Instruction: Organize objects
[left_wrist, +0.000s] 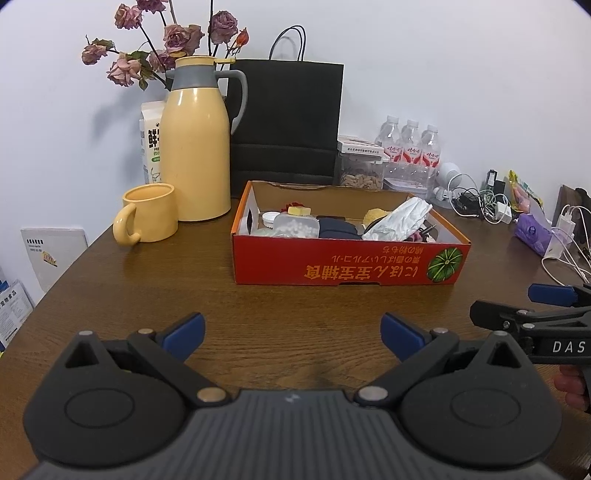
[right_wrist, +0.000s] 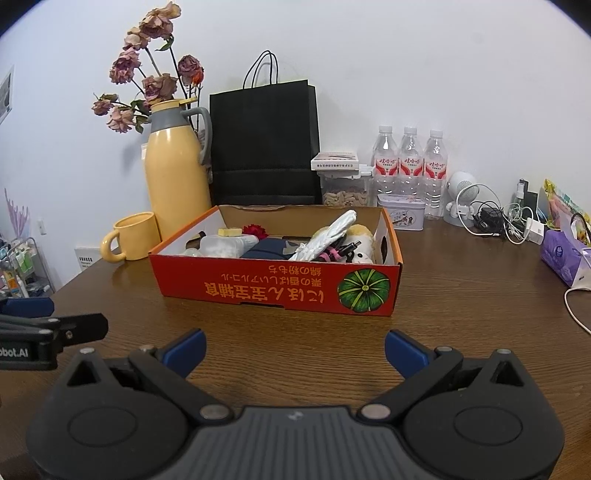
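Seen from my left wrist, my left gripper (left_wrist: 291, 334) hangs over bare wooden table (left_wrist: 147, 295) with its blue-padded fingers spread wide and nothing between them; ahead, near the table's middle, sits the red cardboard box (left_wrist: 347, 264), shallow and open-topped, crowded with a crumpled white wrapper (left_wrist: 400, 218), a clear plastic container (left_wrist: 297, 225) of small white beads, a dark folded item (left_wrist: 338, 227) and other small things I cannot make out. My right gripper (left_wrist: 532, 310) enters at the right edge, and a yellow mug (left_wrist: 149, 214) and a yellow thermos jug (left_wrist: 195, 147) stand just left of the box. From my right wrist, my right gripper's fingers are likewise parted and empty above the table, the box lies straight ahead and well apart from them, and a row of water bottles (right_wrist: 410, 166) and a tangle of white cables (right_wrist: 495, 218) line the wall behind. I judge the box light but floppy: thin card that will sag if pinched at one wall, so it is best taken by two opposite walls at once. The wrapper looks soft and slippery and wants a pinch at its bunched middle; the bead container seems rigid and smooth, best held across its narrow sides.
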